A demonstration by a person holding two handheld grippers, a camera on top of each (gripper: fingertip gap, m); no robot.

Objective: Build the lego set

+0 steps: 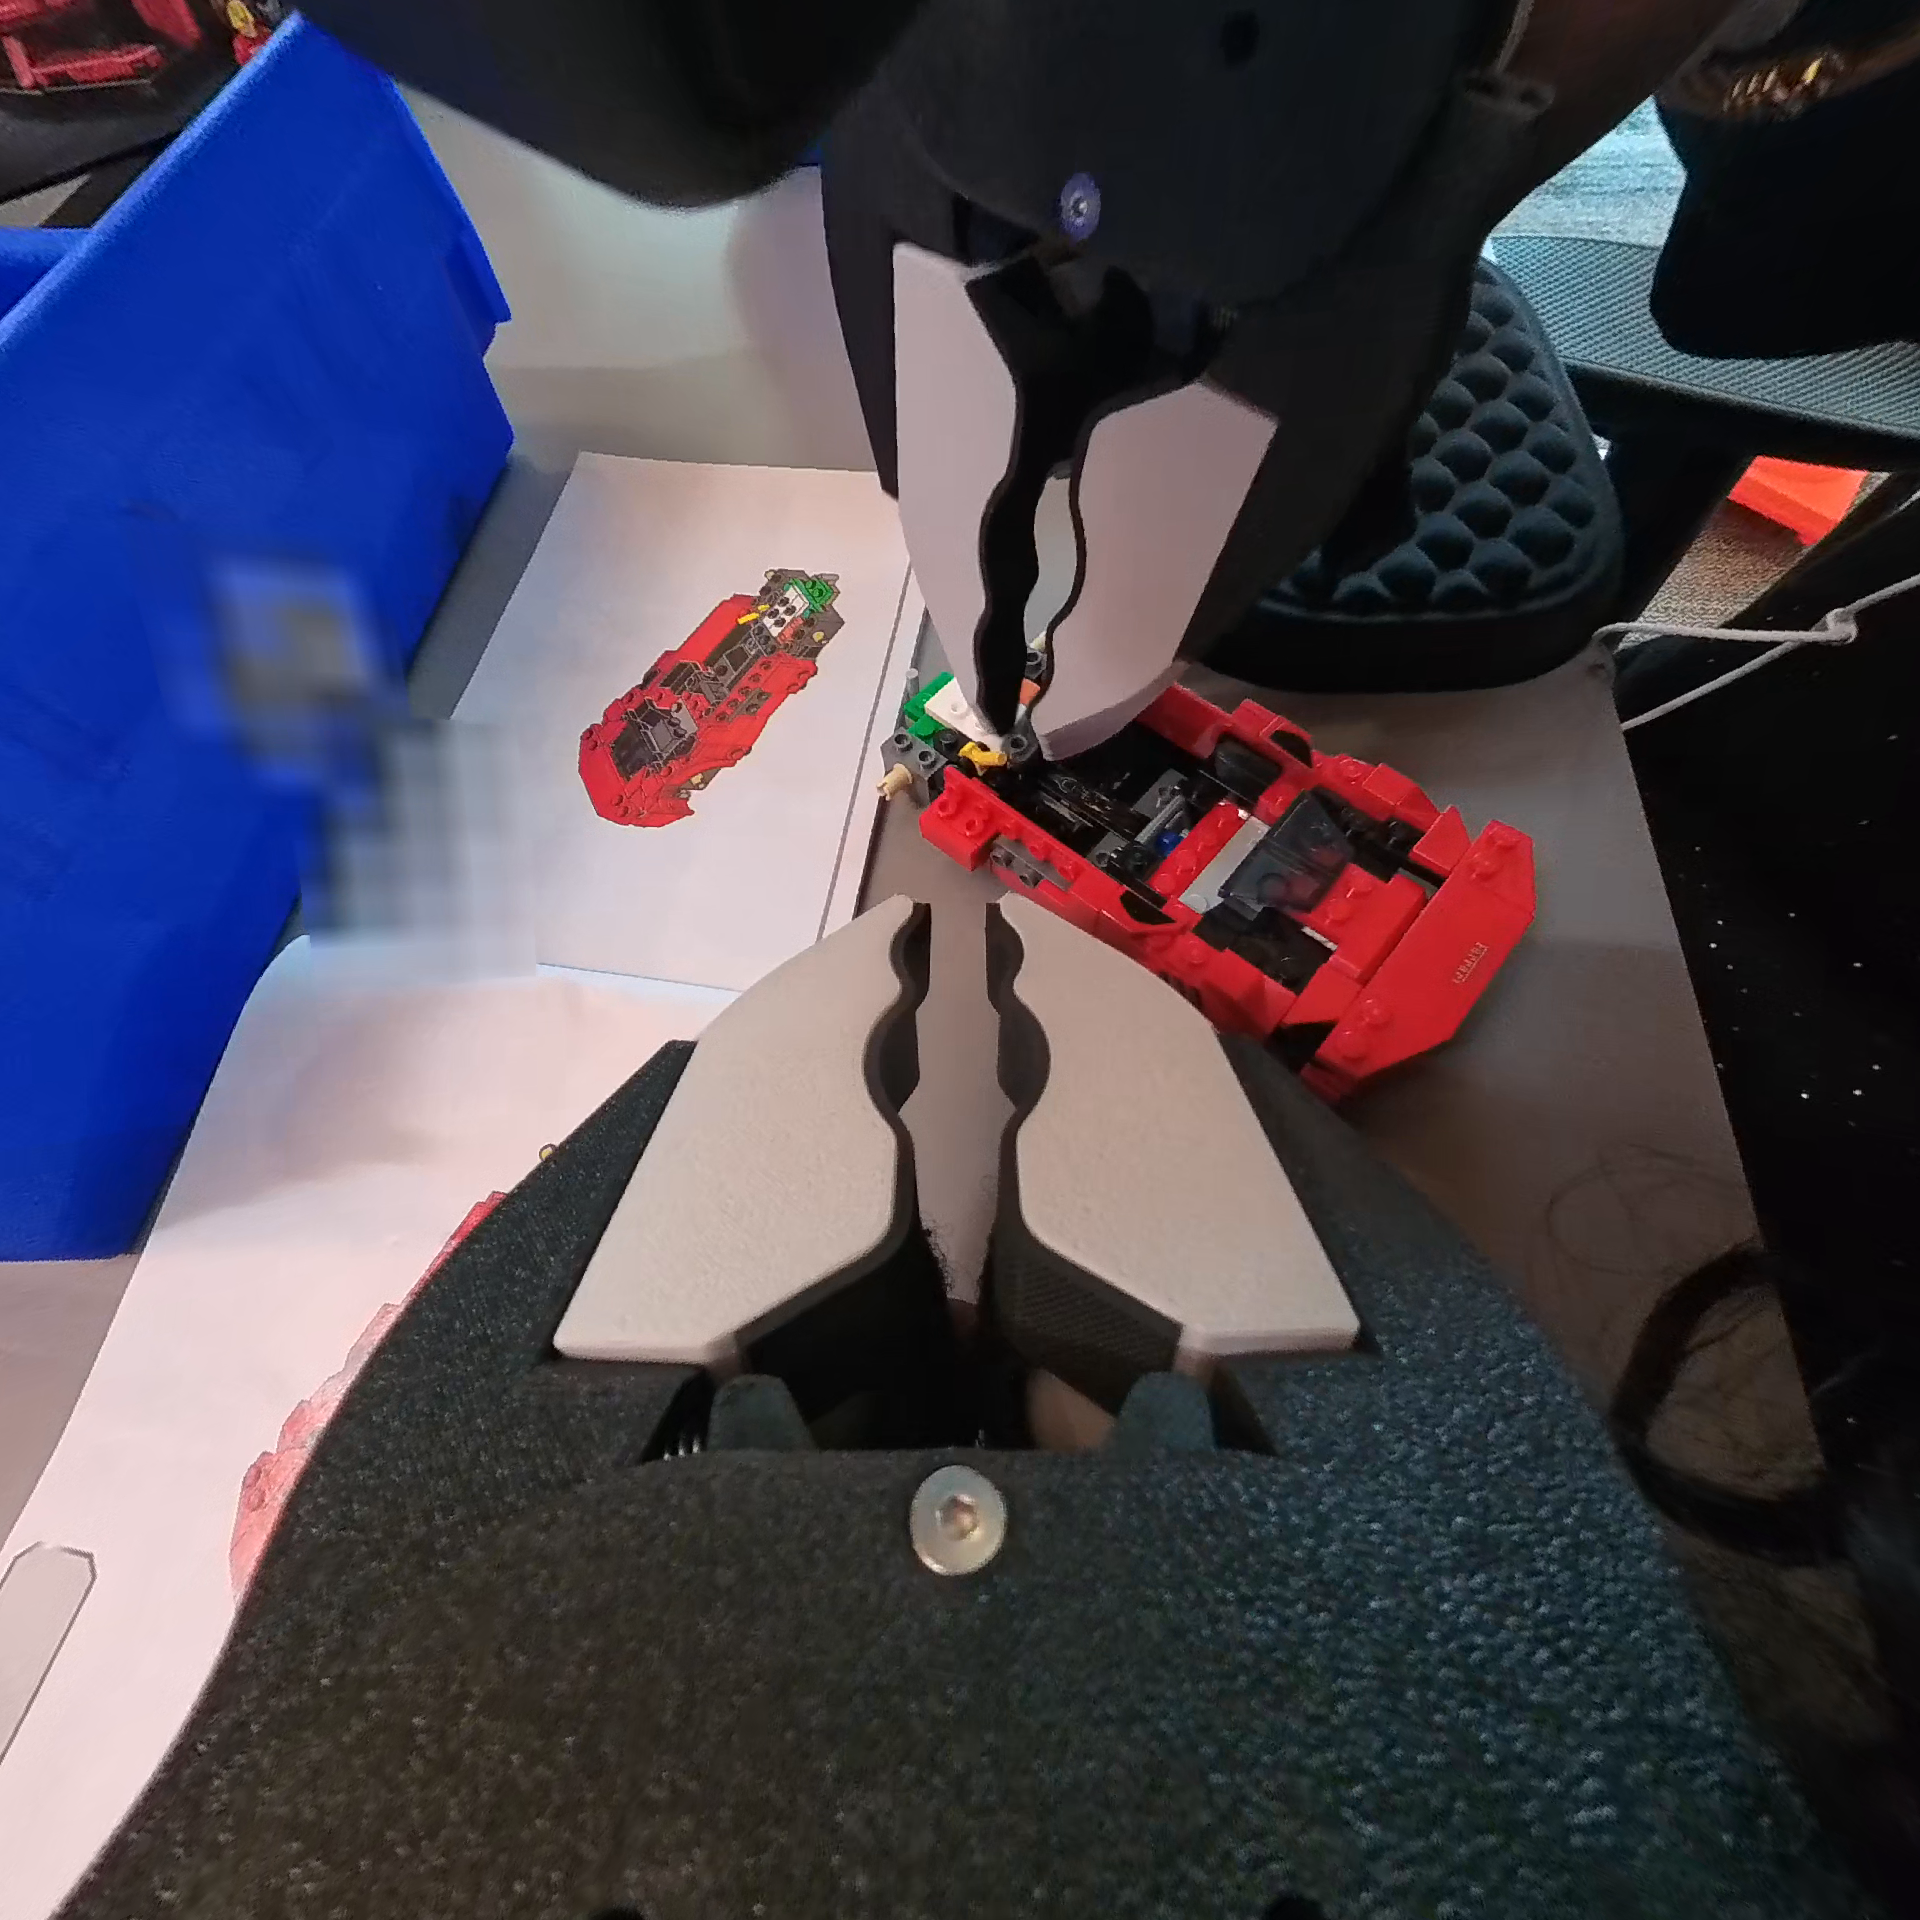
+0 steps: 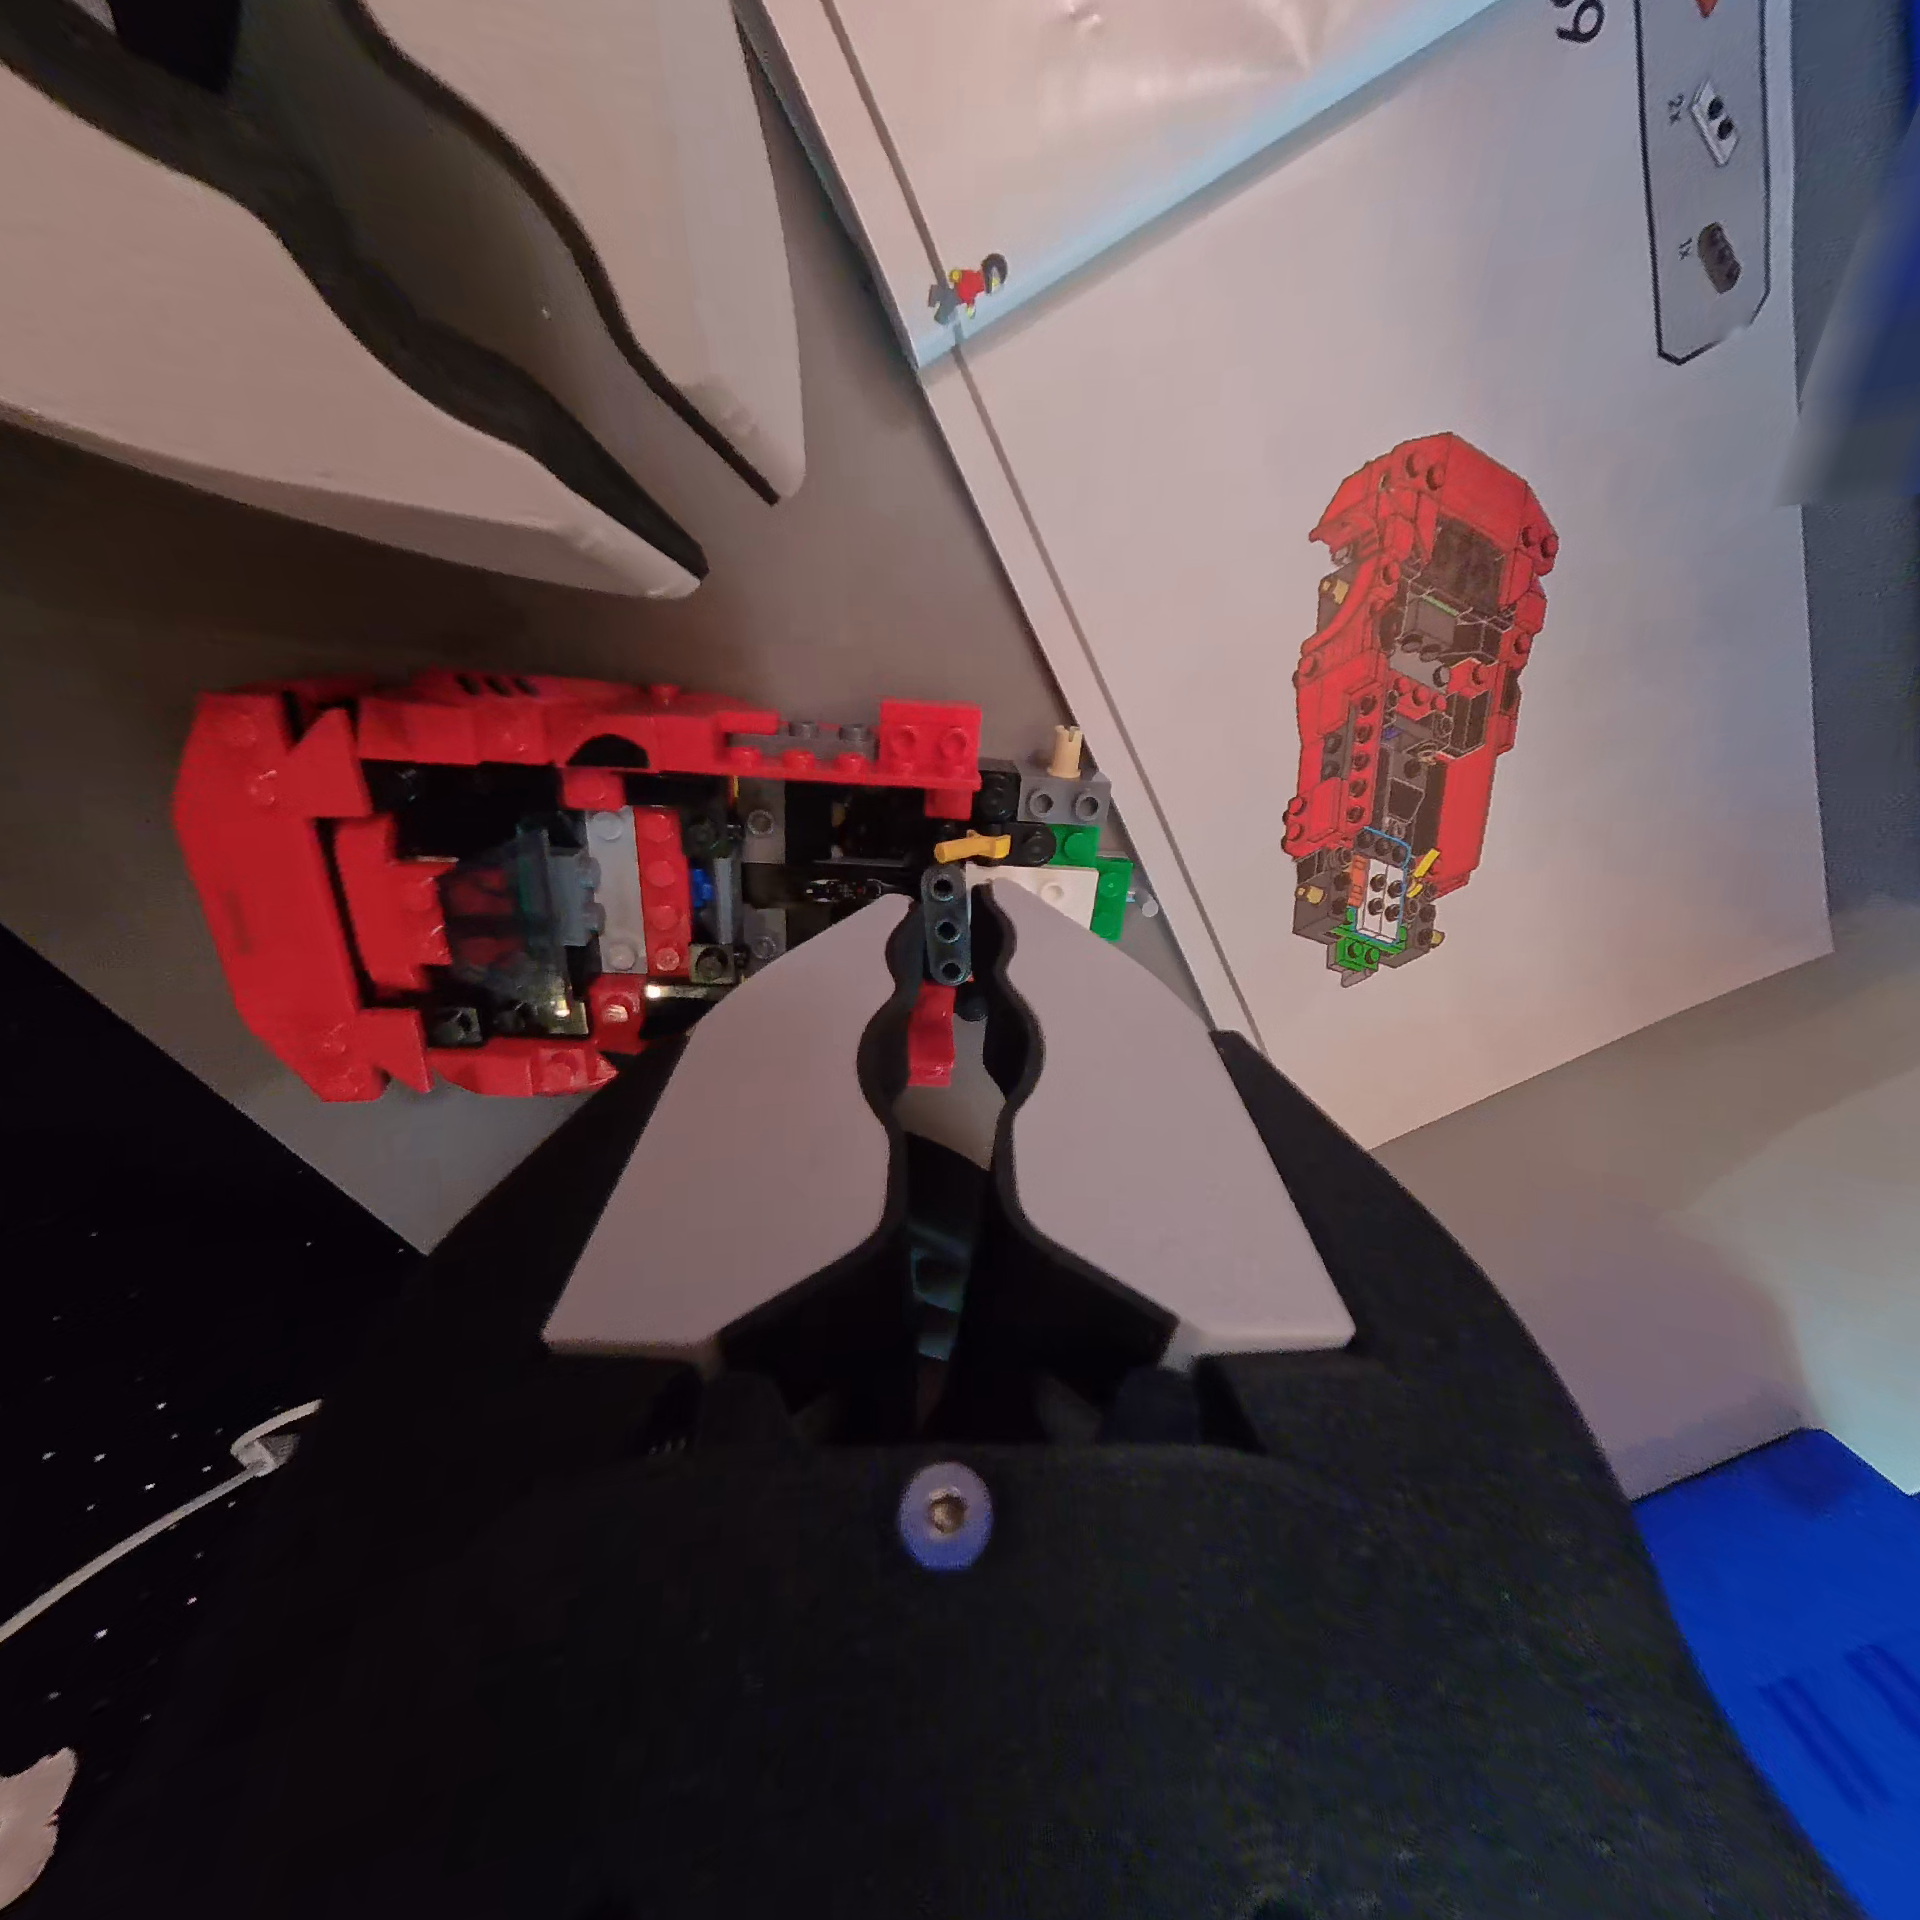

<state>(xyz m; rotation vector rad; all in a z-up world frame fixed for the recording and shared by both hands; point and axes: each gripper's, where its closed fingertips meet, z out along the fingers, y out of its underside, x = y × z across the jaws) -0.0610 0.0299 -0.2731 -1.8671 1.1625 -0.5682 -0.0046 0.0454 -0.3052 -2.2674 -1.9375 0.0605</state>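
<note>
A partly built red lego car (image 1: 1392, 935) lies on the grey table; it also shows in the right wrist view (image 2: 312, 831). Its open end shows grey, green, white and yellow pieces (image 2: 1070, 862). My right gripper (image 2: 948, 909) is shut on a small dark grey beam with holes (image 2: 945, 925) and holds it at that open end. In the left wrist view it (image 1: 1013, 736) comes down from above onto the same end. My left gripper (image 1: 956, 920) is just short of the car's side, its jaws a narrow gap apart with nothing between them. Its fingers (image 2: 260, 312) show at the upper left.
An open instruction booklet (image 1: 717, 862) with a picture of the car lies left of the car, also in the right wrist view (image 2: 1195, 623). A blue bin (image 1: 208, 623) stands at the left. A black chair cushion (image 1: 1496, 499) sits behind the table's far edge. My hands' fingertips stand some 7 cm from each other.
</note>
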